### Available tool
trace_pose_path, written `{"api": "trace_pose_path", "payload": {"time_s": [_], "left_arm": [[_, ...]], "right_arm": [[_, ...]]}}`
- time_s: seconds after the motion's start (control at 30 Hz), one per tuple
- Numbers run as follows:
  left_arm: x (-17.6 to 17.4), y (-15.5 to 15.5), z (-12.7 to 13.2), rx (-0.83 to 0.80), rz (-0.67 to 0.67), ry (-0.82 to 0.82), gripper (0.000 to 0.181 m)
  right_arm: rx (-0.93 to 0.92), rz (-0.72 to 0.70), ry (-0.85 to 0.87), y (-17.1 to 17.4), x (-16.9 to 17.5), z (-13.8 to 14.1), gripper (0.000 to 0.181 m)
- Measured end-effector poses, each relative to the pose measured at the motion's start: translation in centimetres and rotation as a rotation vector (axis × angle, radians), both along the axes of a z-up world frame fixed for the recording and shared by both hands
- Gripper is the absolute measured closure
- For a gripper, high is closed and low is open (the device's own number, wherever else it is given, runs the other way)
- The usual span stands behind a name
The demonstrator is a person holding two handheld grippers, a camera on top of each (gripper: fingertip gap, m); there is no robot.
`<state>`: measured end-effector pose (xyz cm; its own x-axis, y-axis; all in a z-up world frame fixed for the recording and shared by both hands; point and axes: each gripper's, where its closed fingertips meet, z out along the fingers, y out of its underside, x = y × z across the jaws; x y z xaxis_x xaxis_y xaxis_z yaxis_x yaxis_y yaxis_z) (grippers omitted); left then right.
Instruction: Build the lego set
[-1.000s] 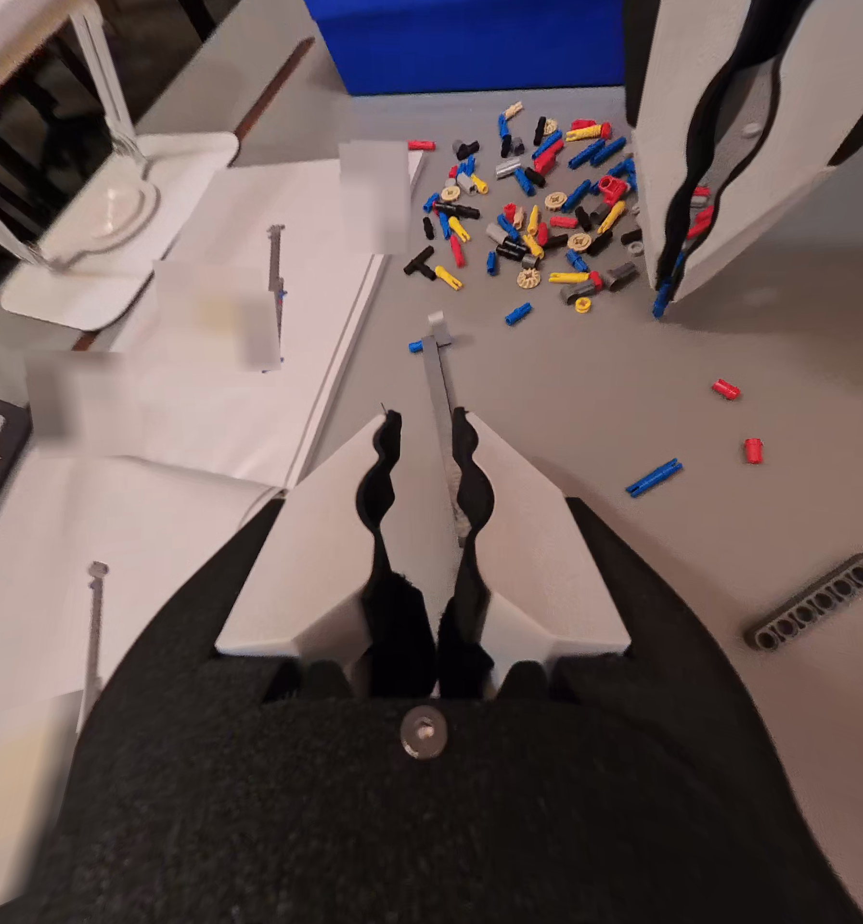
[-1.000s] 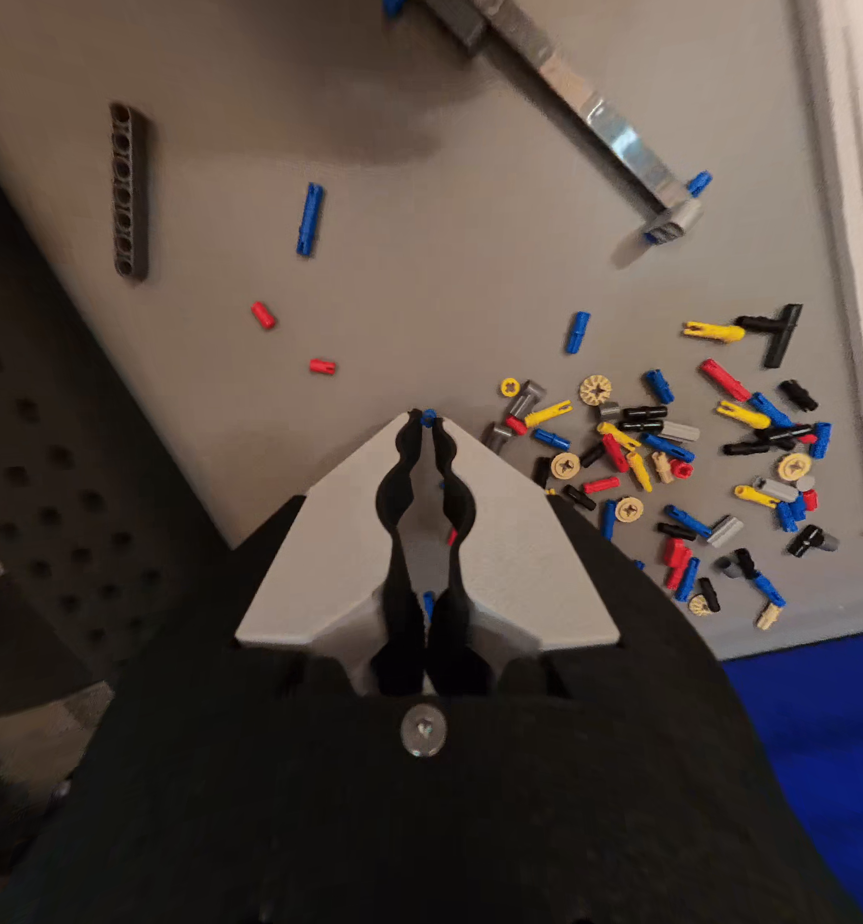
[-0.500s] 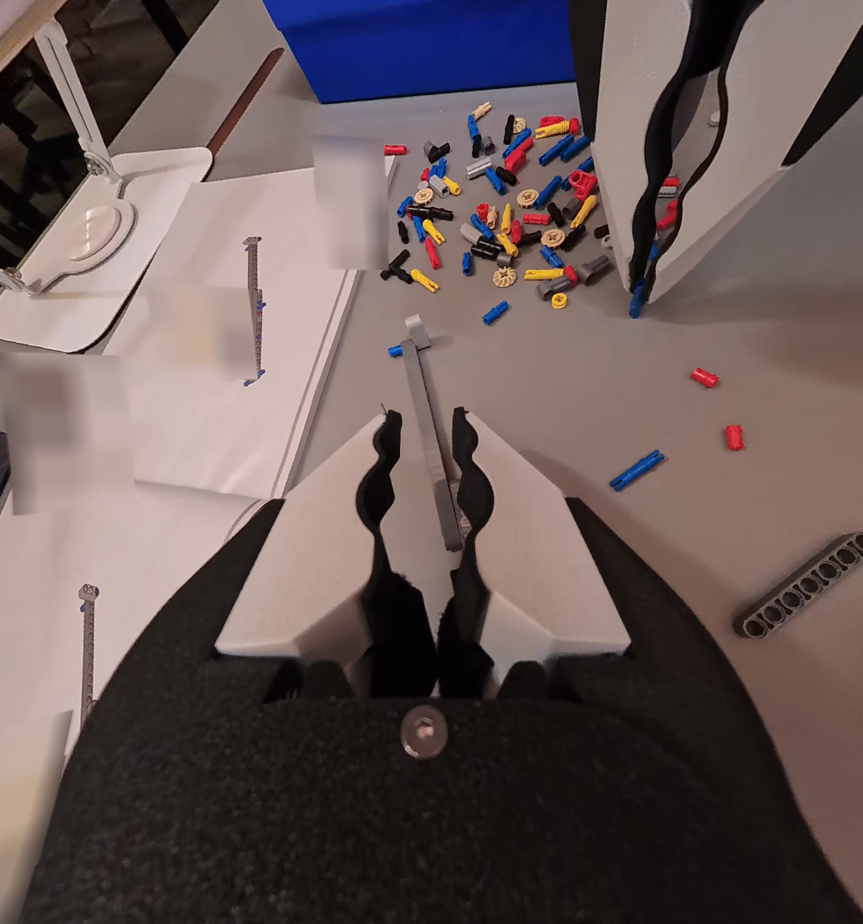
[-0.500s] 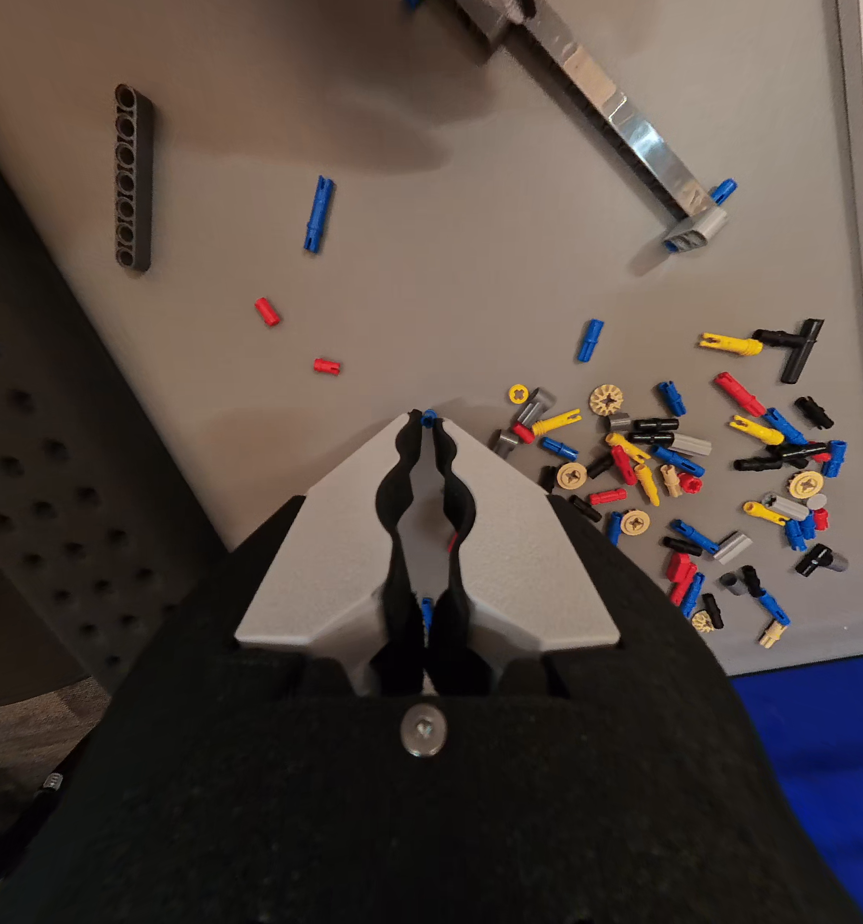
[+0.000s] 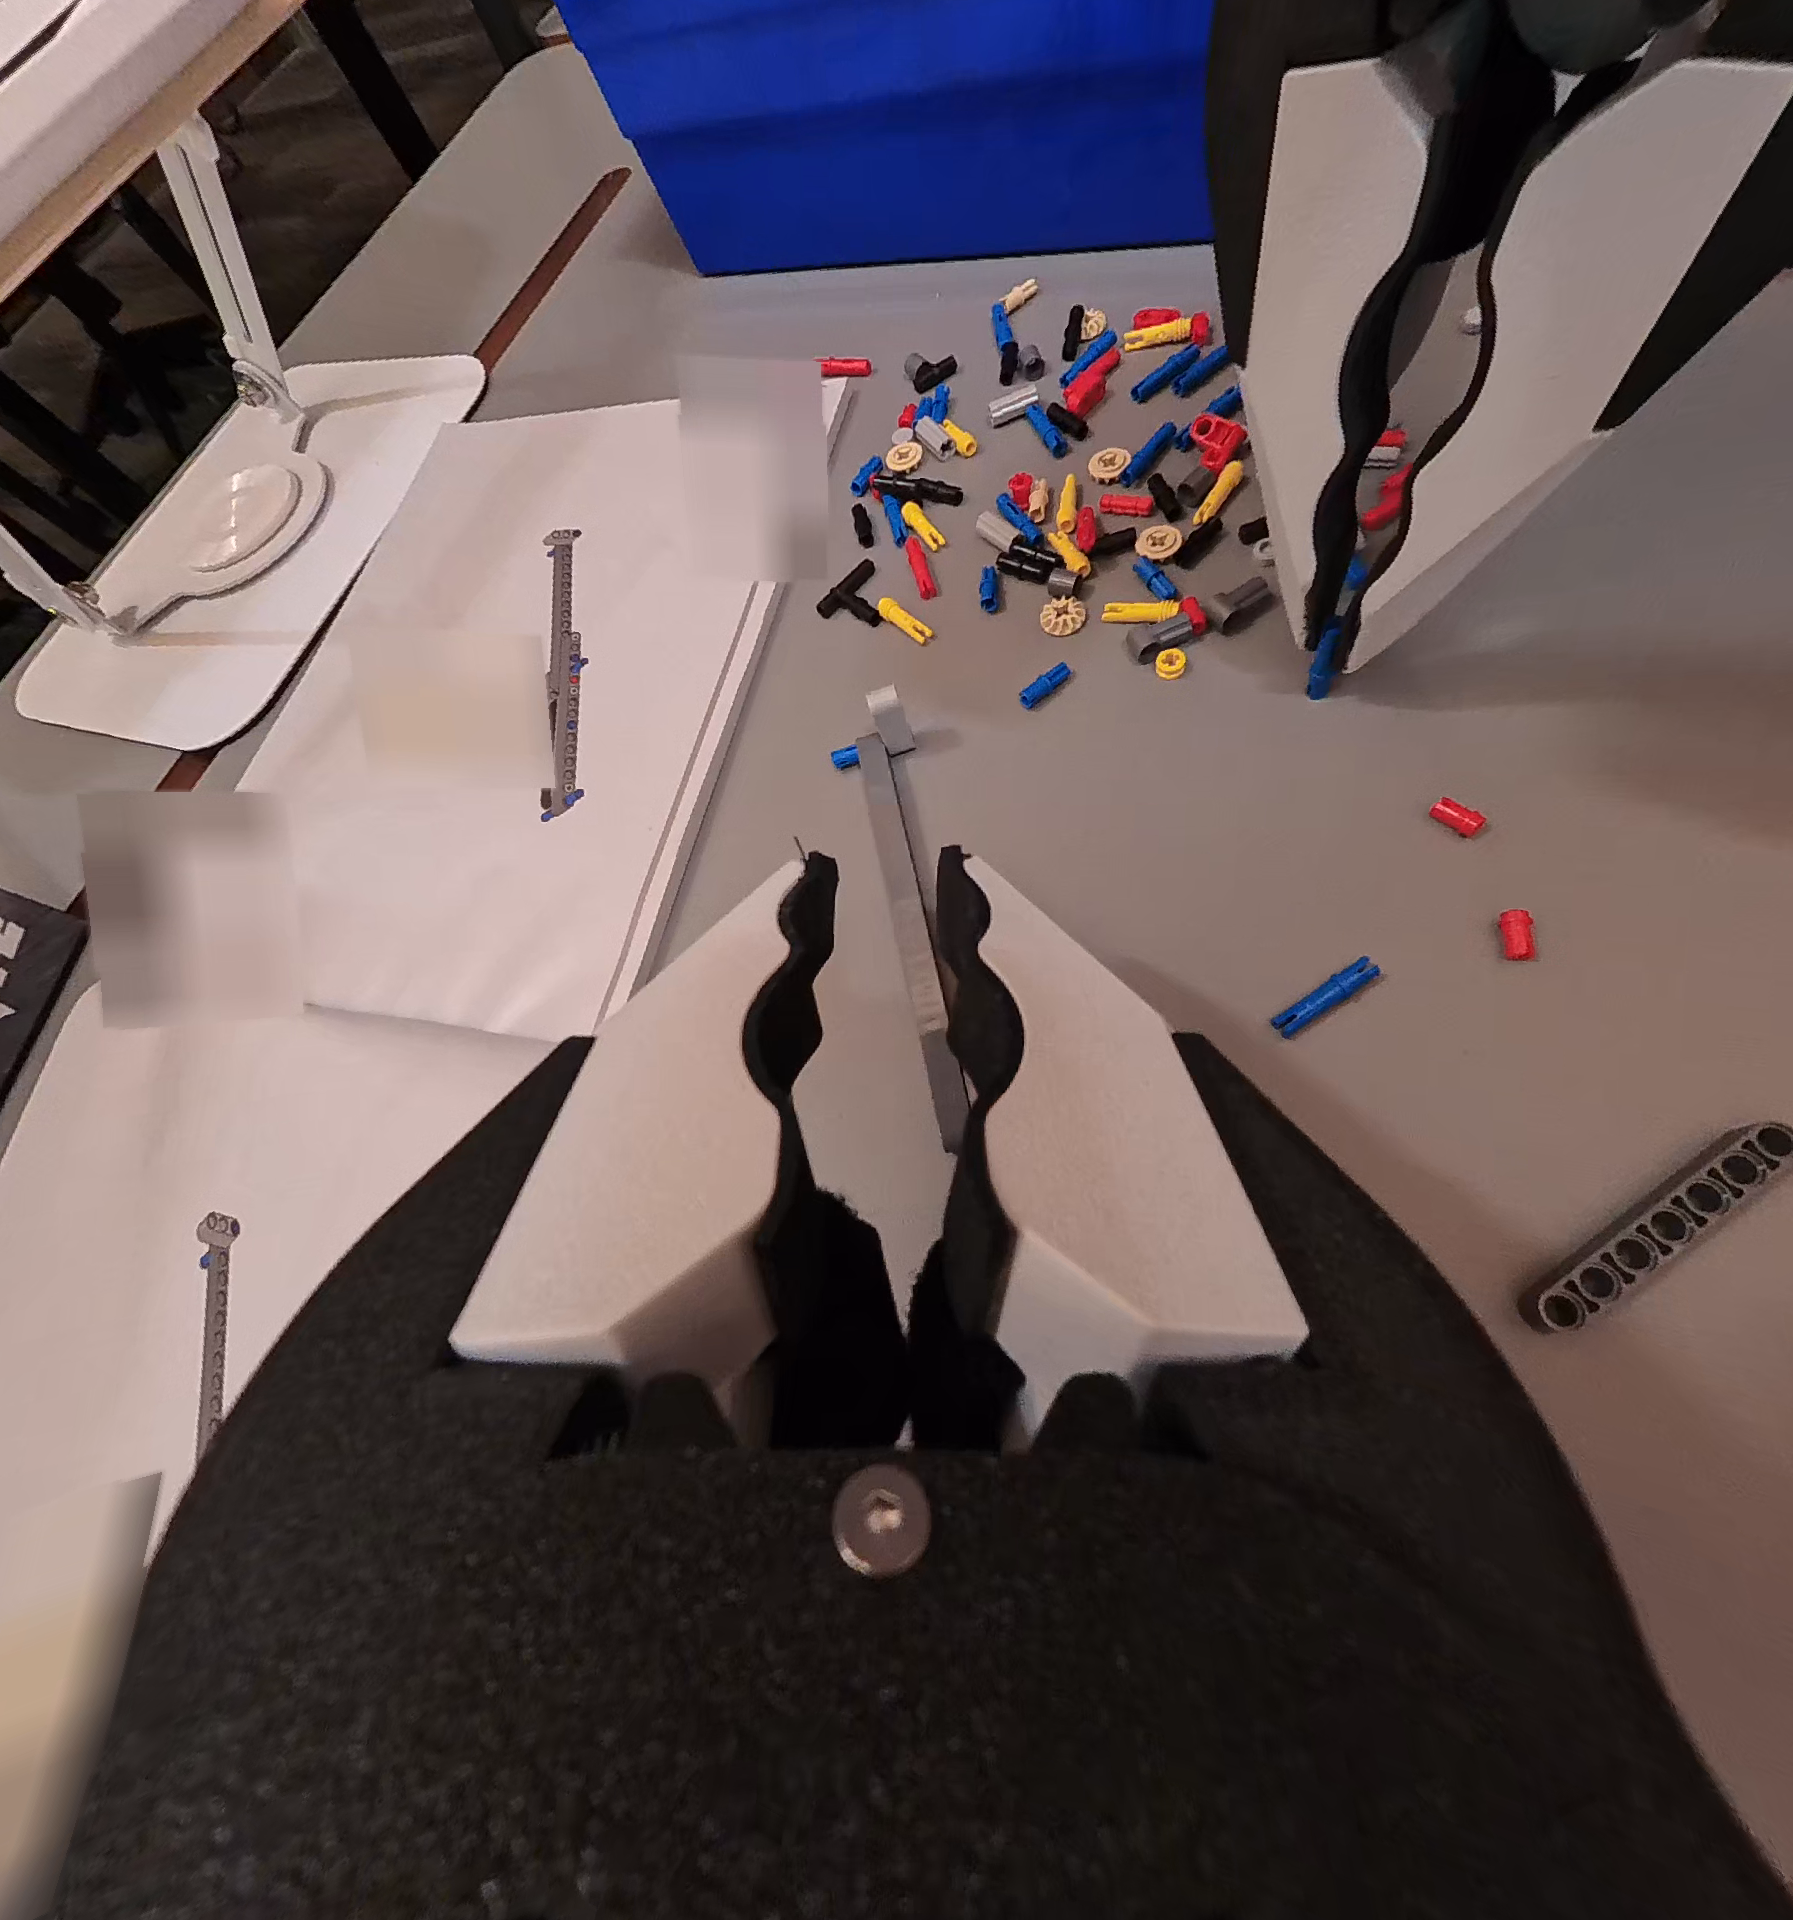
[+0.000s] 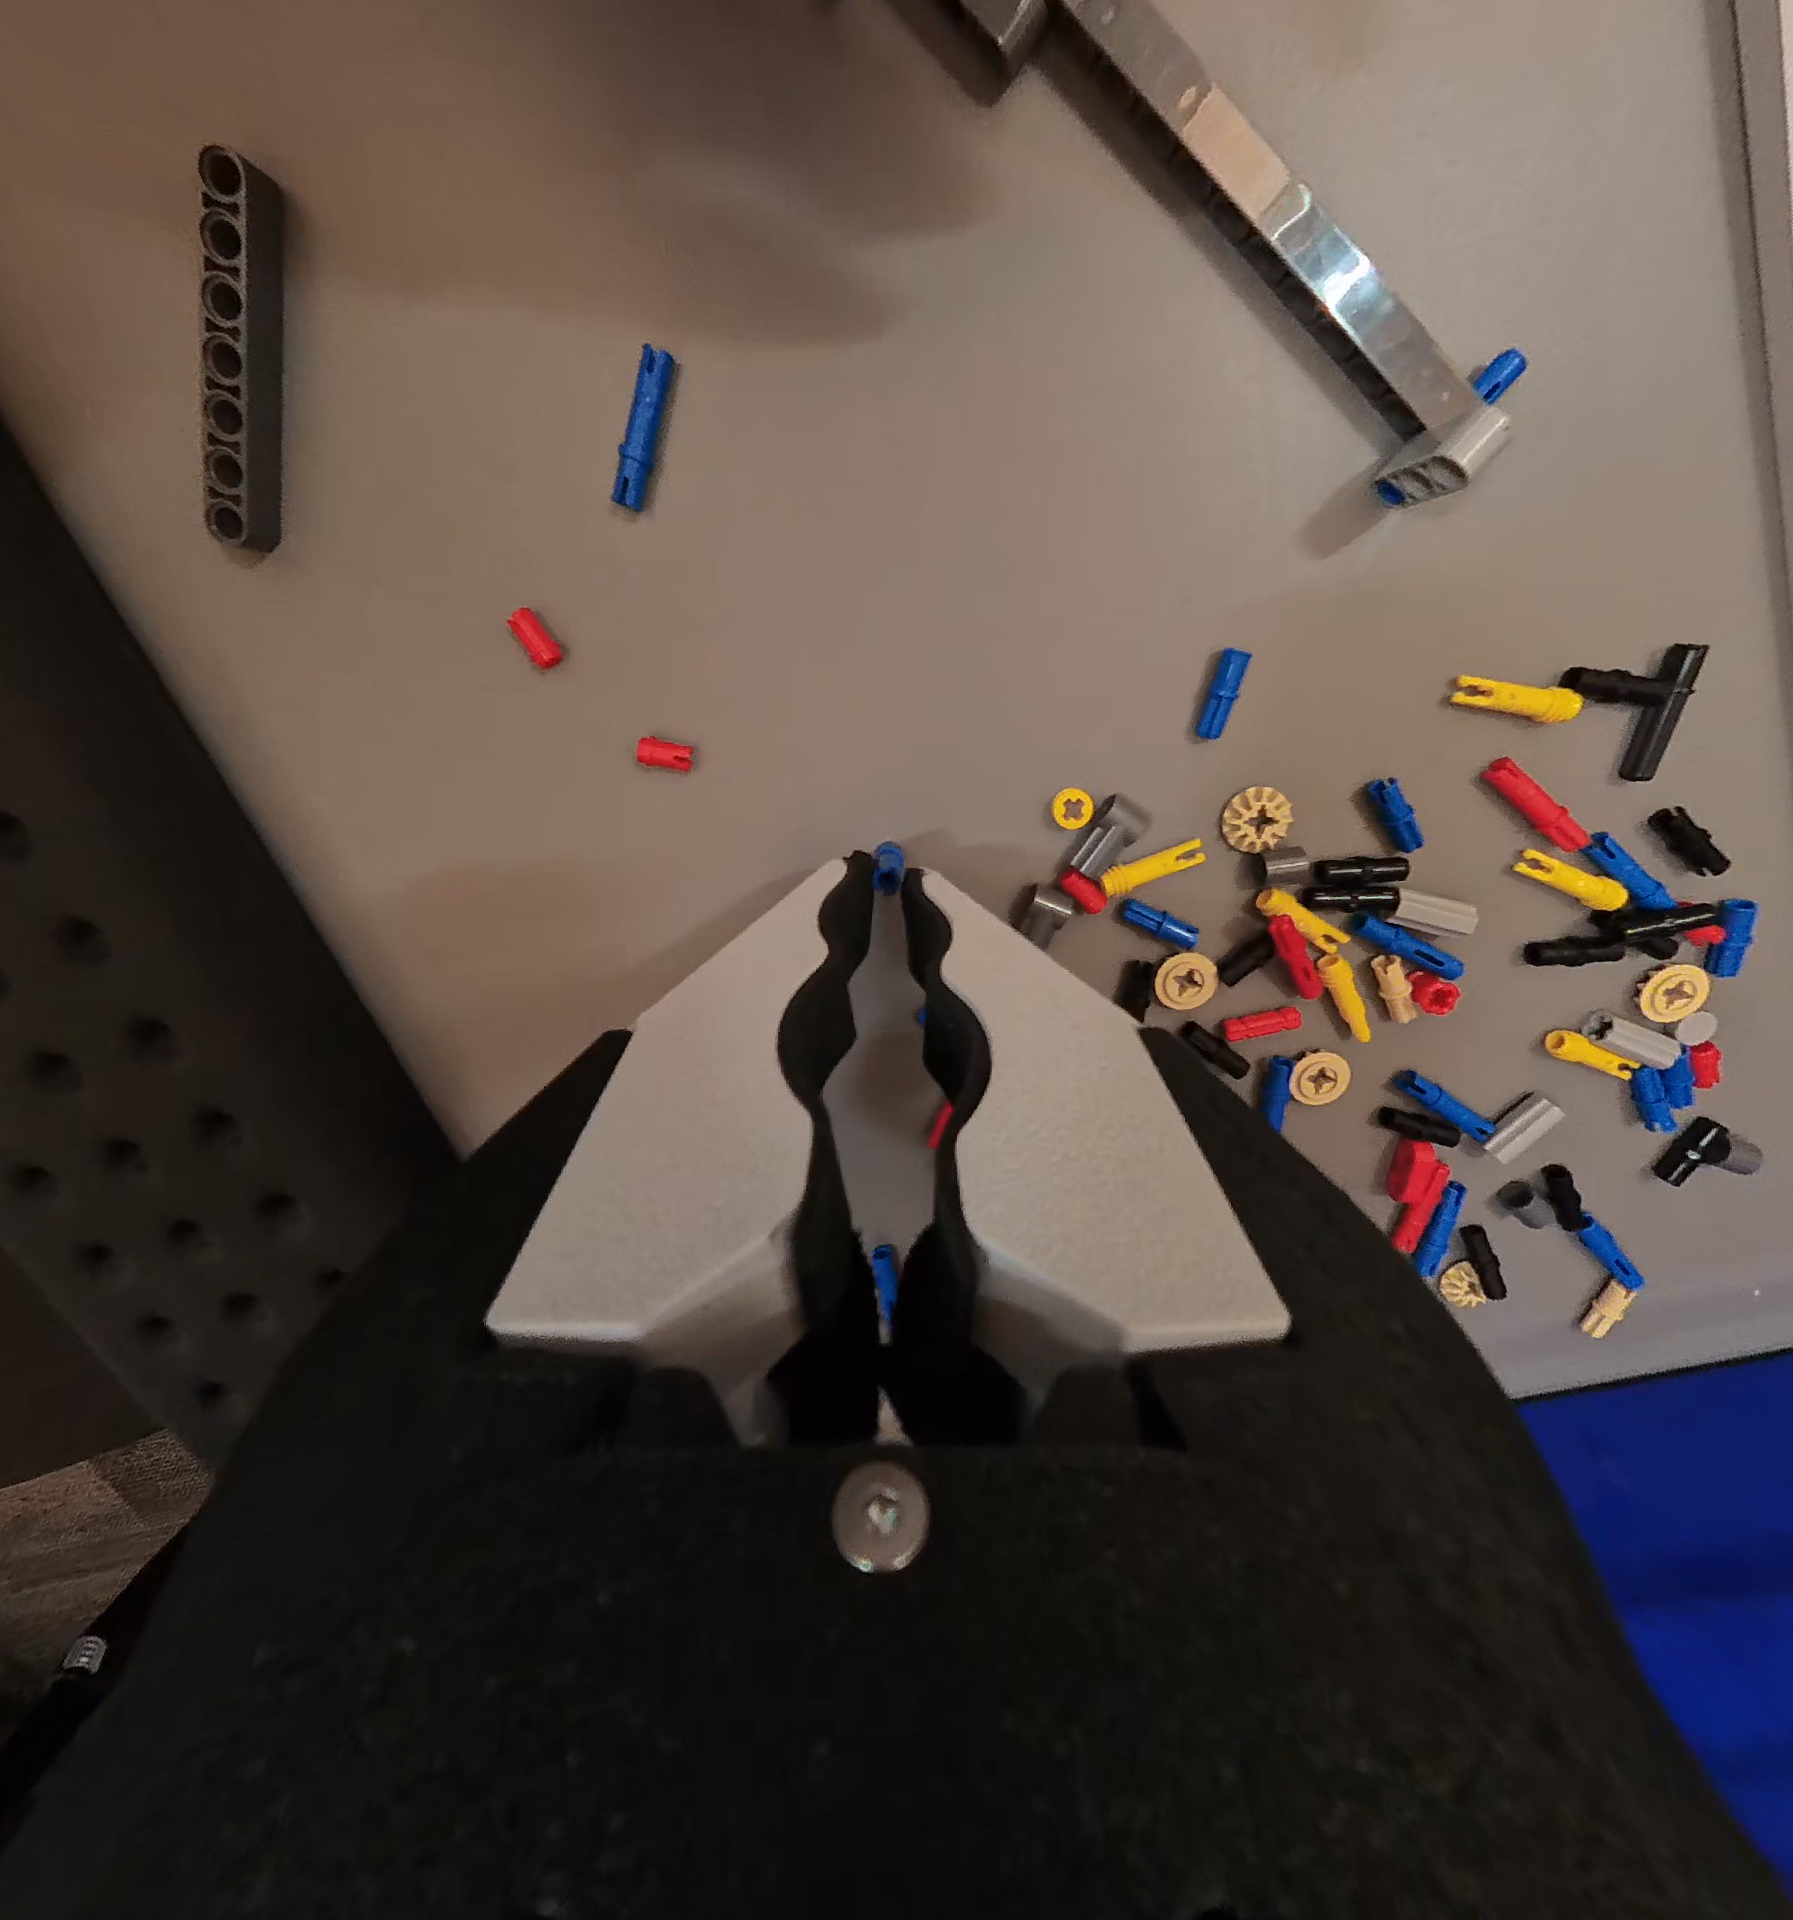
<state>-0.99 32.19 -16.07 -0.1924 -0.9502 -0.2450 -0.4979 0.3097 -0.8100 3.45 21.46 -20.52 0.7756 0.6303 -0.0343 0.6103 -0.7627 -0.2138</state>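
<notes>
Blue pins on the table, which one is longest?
The long blue pin lying alone between the dark grey beam and the two red pins; the others are much shorter.

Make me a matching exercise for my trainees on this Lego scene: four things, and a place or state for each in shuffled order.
Things:
1. blue pin
2. long grey beam
3. dark grey beam
4. black T-piece

Places or states:
A. lying alone, far from the pile
B. pinched at the right gripper's tips
C. at the pile's edge, beside a yellow pin
D. between the left gripper's fingers

Pairs: 1-B, 2-D, 3-A, 4-C
</notes>
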Motion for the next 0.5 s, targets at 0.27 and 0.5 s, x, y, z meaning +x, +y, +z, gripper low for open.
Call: {"api": "trace_pose_path", "payload": {"time_s": [0.27,0.5], "left_arm": [[0.0,-0.3,-0.2,0.003,-0.010,0.012,0.163],[-2.6,-4.4,0.3,-0.072,-0.268,0.100,0.155]], "right_arm": [[-0.008,0.009,0.006,-0.3,-0.1,-0.1,0.172],[0.011,-0.012,0.026,-0.7,0.1,0.1,0.160]]}}
